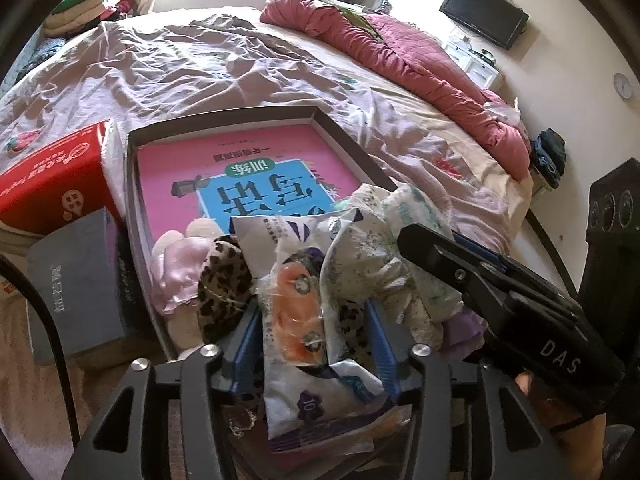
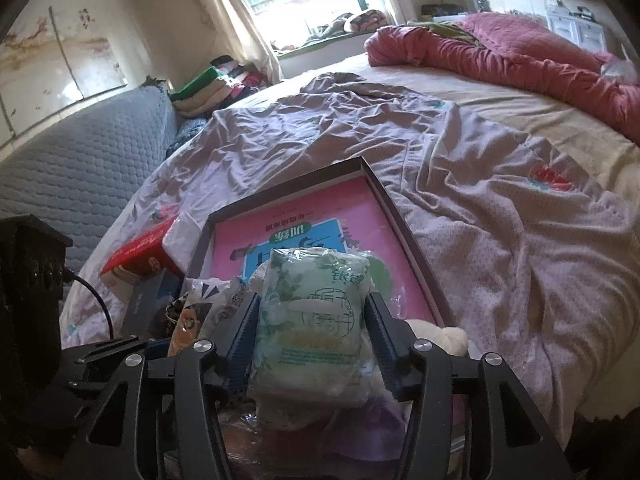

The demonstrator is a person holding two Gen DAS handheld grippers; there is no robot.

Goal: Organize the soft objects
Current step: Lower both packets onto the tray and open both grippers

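Note:
A shallow dark tray (image 1: 340,128) lies on the bed with a pink book (image 1: 240,168) in it. Soft things pile at its near end: a pink satin pouch (image 1: 176,268), a leopard-print cloth (image 1: 224,284) and plastic packets. My left gripper (image 1: 312,332) is shut on a white and purple packet with an orange face (image 1: 296,312). My right gripper (image 2: 312,320) is shut on a pale green tissue packet (image 2: 312,312), held over the tray's (image 2: 384,184) near end. The right gripper also shows in the left wrist view (image 1: 500,292).
A red box (image 1: 52,184) and a grey box (image 1: 76,284) lie left of the tray. A rumpled lilac sheet (image 1: 200,68) covers the bed, with a red quilt (image 1: 420,56) bunched along the far right. Folded clothes (image 2: 212,84) are stacked by the window.

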